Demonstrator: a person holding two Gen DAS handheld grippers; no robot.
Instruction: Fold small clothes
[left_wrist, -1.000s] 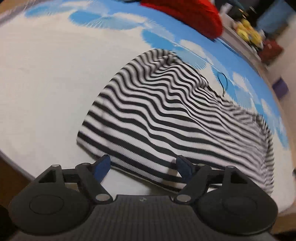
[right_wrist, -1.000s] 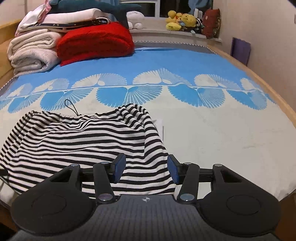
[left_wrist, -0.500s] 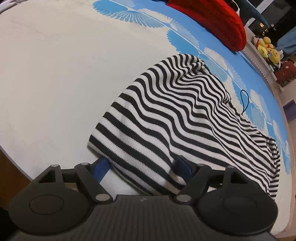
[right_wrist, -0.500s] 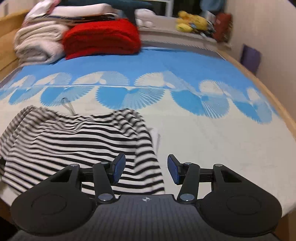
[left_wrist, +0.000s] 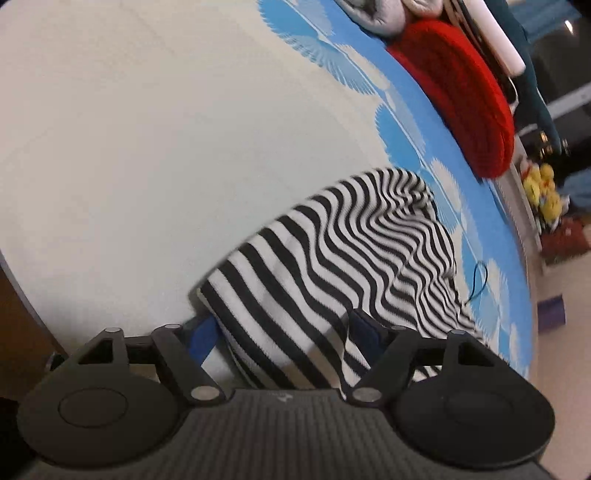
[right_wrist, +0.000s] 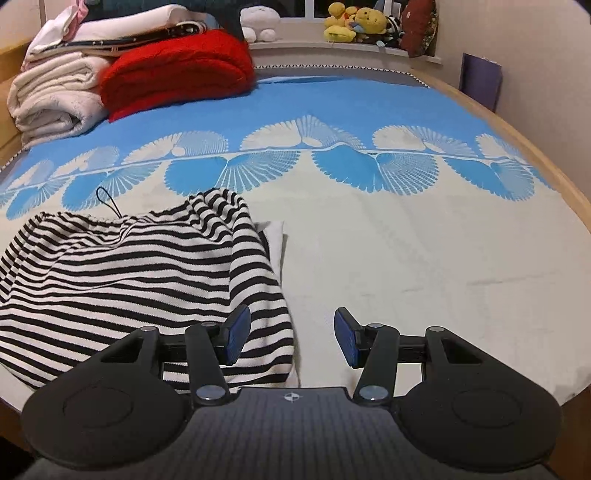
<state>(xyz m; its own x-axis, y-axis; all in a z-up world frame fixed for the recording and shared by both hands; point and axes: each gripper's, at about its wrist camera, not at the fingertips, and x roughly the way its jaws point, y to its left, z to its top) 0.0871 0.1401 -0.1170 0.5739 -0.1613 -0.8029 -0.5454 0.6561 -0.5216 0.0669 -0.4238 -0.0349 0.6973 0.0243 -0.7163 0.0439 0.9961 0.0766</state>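
A black-and-white striped garment (right_wrist: 122, 266) lies rumpled near the front edge of the bed; it also shows in the left wrist view (left_wrist: 351, 258). My left gripper (left_wrist: 282, 332) is open, and the garment's near left corner lies between its blue pads. My right gripper (right_wrist: 291, 338) is open at the garment's right hem; its left pad (right_wrist: 238, 332) is over the striped fabric, its right pad (right_wrist: 345, 338) over bare sheet. A thin black cord loop (right_wrist: 109, 203) sticks out at the garment's far edge.
The bed has a white and blue fan-patterned cover (right_wrist: 369, 173). A red folded blanket (right_wrist: 177, 70) and stacked white towels (right_wrist: 51, 92) sit at the far left. Plush toys (right_wrist: 354, 22) line the back ledge. The wooden bed edge (right_wrist: 554, 173) curves along the right.
My left gripper has moved in over the garment's near left corner, which now lies between its fingers. My right gripper has shifted slightly right along the hem. Both stay open.
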